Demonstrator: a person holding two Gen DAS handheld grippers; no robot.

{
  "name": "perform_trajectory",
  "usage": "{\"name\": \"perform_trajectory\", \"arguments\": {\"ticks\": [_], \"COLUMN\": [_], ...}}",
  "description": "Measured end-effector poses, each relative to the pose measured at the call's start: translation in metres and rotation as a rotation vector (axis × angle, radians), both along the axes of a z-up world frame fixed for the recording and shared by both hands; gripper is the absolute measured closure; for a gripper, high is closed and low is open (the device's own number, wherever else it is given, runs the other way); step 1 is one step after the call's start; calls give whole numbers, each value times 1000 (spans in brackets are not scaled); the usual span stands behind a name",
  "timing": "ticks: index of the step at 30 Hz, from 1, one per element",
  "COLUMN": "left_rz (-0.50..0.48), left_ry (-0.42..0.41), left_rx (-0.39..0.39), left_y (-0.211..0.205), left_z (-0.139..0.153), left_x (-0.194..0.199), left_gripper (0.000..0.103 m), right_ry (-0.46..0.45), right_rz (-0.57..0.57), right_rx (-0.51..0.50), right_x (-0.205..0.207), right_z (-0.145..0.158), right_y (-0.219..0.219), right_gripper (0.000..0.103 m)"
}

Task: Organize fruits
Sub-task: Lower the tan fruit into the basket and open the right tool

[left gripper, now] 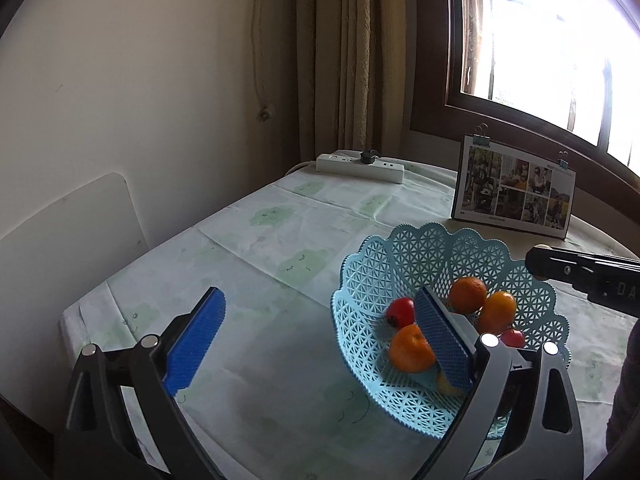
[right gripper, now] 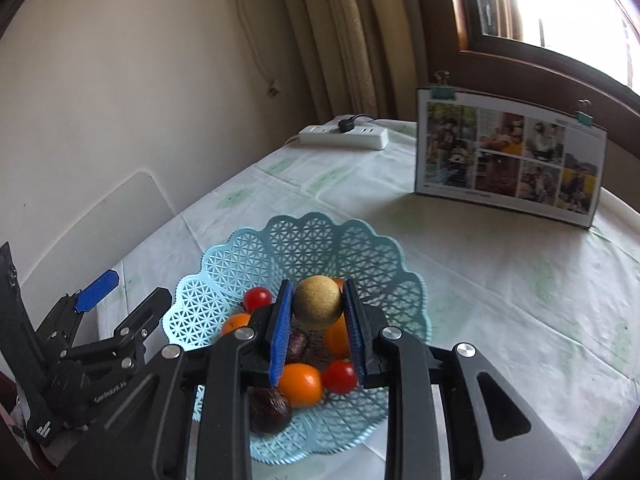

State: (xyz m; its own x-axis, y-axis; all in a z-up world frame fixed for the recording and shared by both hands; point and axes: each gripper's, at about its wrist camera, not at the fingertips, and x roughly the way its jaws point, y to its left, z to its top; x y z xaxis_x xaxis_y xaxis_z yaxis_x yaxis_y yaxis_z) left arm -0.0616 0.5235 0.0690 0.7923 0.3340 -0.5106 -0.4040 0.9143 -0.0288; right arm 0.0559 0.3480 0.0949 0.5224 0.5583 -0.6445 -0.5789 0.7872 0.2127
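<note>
In the right wrist view my right gripper (right gripper: 318,312) is shut on a tan round fruit (right gripper: 318,302), held just above the light blue lattice basket (right gripper: 320,236). Below it lie oranges (right gripper: 300,384), red tomatoes (right gripper: 339,376) and dark brown fruits (right gripper: 268,408). My left gripper (left gripper: 320,340) is open and holds nothing; its right finger overlaps the basket (left gripper: 420,248), beside an orange (left gripper: 410,350) and a red tomato (left gripper: 401,311). The right gripper (left gripper: 538,260) enters this view from the right, over the basket's far rim. The left gripper (right gripper: 128,296) shows left of the basket.
A white power strip (left gripper: 360,166) with a black plug lies at the table's far edge. A photo board (right gripper: 508,160) held by binder clips stands at the back right. A white chair back (left gripper: 68,236) is against the wall, left of the table.
</note>
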Motion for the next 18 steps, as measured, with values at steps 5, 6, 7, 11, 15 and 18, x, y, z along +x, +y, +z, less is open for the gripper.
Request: {"name": "perform_trajectory", "arguments": {"ticks": [5, 6, 7, 11, 15, 18], "left_rz": [16, 17, 19, 22, 30, 42], "left_ry": [6, 8, 10, 13, 14, 18], "left_rx": [-2, -2, -2, 2, 4, 6], "left_y": [4, 4, 4, 3, 2, 3], "left_z": [-3, -3, -3, -4, -3, -3], "left_x": [-1, -1, 0, 0, 1, 1], "left_gripper": [6, 6, 6, 3, 3, 3], "right_ry": [18, 24, 28, 34, 38, 24], "right_rz": [19, 20, 19, 15, 4, -15], "right_rx": [-25, -28, -31, -36, -26, -9], "right_x": [4, 6, 7, 10, 12, 9], "right_z": [-8, -10, -12, -15, -14, -9], "right_y": [20, 22, 24, 26, 22, 15], "right_gripper": [78, 78, 77, 77, 72, 49]}}
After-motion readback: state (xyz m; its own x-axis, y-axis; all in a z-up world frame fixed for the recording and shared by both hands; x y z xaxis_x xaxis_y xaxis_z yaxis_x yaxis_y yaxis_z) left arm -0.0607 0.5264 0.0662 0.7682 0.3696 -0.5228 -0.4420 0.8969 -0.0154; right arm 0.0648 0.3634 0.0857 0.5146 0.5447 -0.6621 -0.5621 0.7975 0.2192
